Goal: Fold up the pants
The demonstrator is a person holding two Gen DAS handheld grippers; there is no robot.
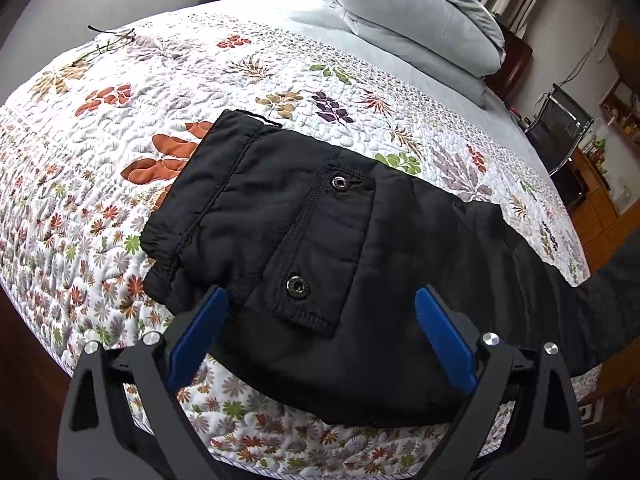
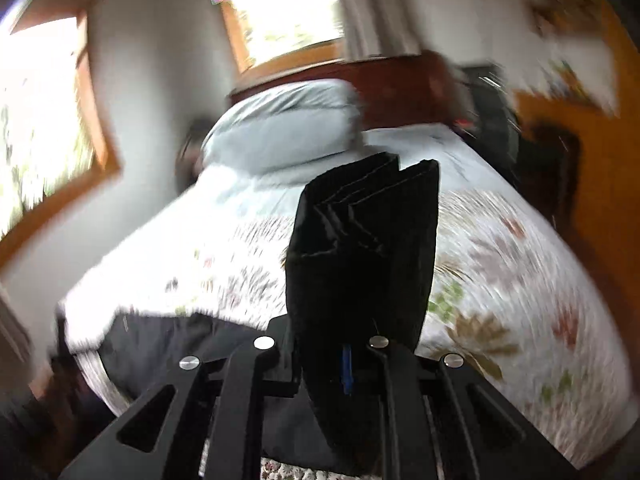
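Black pants (image 1: 320,264) lie on the floral quilt, waistband to the left, a snap pocket facing up, the legs trailing off to the right. My left gripper (image 1: 320,320) hovers just above the seat of the pants, its blue pads (image 1: 444,344) wide apart and open. In the blurred right wrist view, my right gripper (image 2: 352,360) is shut on the bunched leg ends of the pants (image 2: 360,256), which stand up above the bed between its fingers. The rest of the pants (image 2: 168,344) shows low at the left.
The bed's floral quilt (image 1: 120,160) ends at an edge near me. Eyeglasses (image 1: 112,42) lie at its far left. Folded grey bedding (image 1: 420,28) is stacked at the headboard. A chair (image 1: 560,132) and wooden furniture stand at the right.
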